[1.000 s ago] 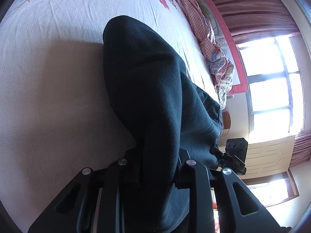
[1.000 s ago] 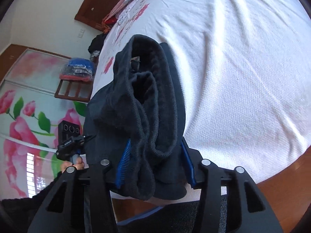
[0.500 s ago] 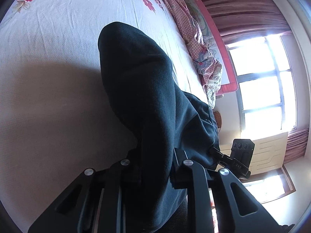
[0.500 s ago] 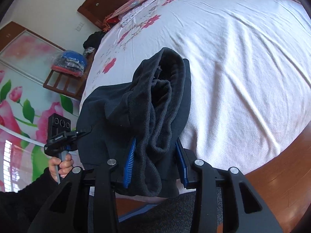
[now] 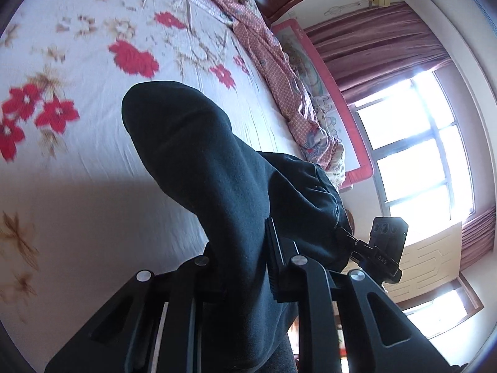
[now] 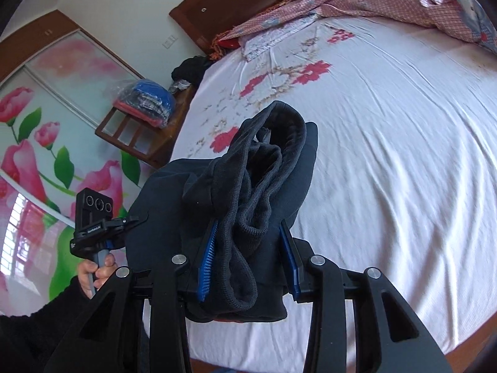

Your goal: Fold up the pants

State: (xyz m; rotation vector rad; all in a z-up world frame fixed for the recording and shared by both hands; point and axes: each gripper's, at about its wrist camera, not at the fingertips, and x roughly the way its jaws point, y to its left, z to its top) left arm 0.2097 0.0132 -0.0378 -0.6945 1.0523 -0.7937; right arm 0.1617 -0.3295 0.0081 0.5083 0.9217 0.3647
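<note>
The black pants [image 5: 202,168] hang lifted between both grippers above the bed [image 5: 77,161]. My left gripper [image 5: 242,264] is shut on one bunched end of the dark cloth. My right gripper [image 6: 248,248] is shut on the ribbed waistband end [image 6: 267,168], which folds over between the blue-padded fingers [image 6: 206,258]. In the right wrist view the pants [image 6: 161,205] stretch left toward the other gripper [image 6: 99,223], held by a hand. In the left wrist view the other gripper [image 5: 382,248] shows at the right.
The bed has a white sheet with red flowers [image 6: 388,124]. A pink patterned quilt [image 5: 279,71] lies along its far side. A wooden headboard [image 6: 248,3], a chair with folded clothes [image 6: 146,105], a wardrobe [image 6: 46,108] and windows [image 5: 419,143] surround it.
Both grippers have risen and tilted up with the pants; more of the bed and headboard shows. The grips have not changed.
</note>
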